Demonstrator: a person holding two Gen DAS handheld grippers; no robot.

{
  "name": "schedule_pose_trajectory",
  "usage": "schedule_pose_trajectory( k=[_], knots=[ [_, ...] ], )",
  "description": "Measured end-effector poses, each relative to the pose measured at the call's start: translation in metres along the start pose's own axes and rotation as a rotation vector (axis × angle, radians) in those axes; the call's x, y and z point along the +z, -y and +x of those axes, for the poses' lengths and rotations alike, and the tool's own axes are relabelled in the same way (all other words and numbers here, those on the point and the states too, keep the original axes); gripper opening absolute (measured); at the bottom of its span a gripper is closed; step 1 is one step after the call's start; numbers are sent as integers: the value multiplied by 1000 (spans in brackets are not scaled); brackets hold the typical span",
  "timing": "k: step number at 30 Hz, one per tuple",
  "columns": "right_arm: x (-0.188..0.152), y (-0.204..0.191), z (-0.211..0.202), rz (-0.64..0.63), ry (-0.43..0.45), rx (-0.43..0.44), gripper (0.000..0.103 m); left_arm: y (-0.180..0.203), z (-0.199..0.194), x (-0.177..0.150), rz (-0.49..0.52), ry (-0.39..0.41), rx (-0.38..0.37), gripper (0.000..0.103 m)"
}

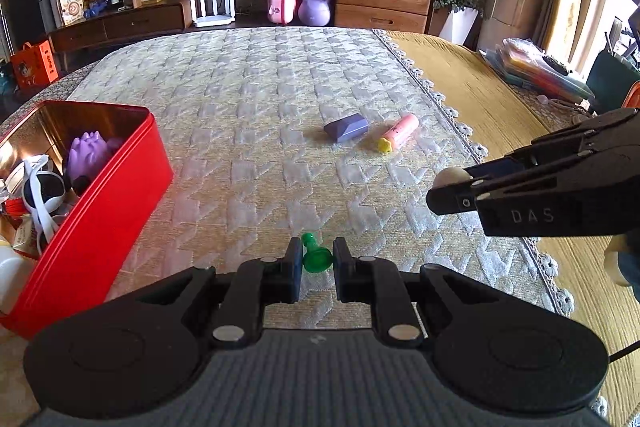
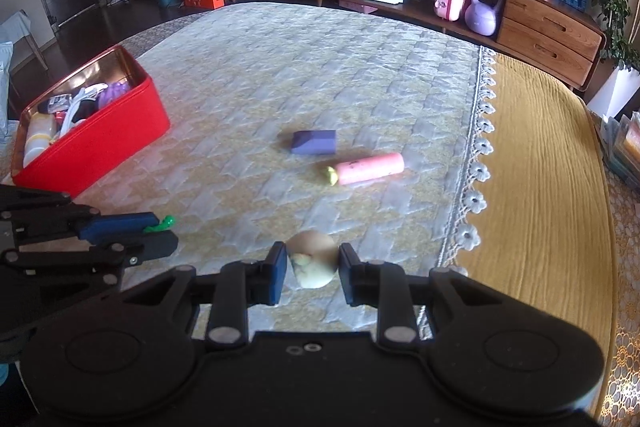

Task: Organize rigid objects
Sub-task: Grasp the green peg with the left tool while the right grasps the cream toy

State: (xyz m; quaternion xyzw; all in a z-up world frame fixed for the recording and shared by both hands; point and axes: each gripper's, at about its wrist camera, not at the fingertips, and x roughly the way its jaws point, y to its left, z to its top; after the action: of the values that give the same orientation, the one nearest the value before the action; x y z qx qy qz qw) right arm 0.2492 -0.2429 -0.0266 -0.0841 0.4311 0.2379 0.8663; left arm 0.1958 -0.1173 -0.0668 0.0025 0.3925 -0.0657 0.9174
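My left gripper point(image 1: 317, 259) is shut on a small green pawn-shaped piece point(image 1: 314, 255), just above the quilted cloth; it also shows in the right wrist view point(image 2: 162, 223). My right gripper point(image 2: 313, 265) is shut on a cream egg-shaped object point(image 2: 312, 259), seen from the left wrist view at the right point(image 1: 450, 178). A purple block point(image 1: 346, 127) point(image 2: 314, 141) and a pink cylinder with a yellow cap point(image 1: 399, 137) point(image 2: 368, 168) lie on the cloth ahead. A red tin box point(image 1: 100, 227) point(image 2: 104, 143) at the left holds several items.
The table has a pale quilted cloth point(image 1: 248, 131) over a yellow cloth point(image 1: 492, 107) with a lace edge. A wooden sideboard point(image 1: 380, 3) with a purple kettlebell point(image 1: 315, 3) stands beyond. Stacked folders point(image 1: 540, 67) lie at the right edge.
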Motion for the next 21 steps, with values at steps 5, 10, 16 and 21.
schedule_pose_trajectory(
  k=[5,10,16,21],
  knots=[
    [2,-24,-16,-24,4,18,26,-11,-18,3,-16,9,10,15],
    [8,-52,-31,-55,13,36,26,-29,-39,8,-27,25,20,15],
    [17,-87,-45,-94,35,68,26,-60,-65,14,-56,42,31,15],
    [28,-119,-55,-128,57,92,26,-88,-86,18,-74,72,53,15]
  ],
)
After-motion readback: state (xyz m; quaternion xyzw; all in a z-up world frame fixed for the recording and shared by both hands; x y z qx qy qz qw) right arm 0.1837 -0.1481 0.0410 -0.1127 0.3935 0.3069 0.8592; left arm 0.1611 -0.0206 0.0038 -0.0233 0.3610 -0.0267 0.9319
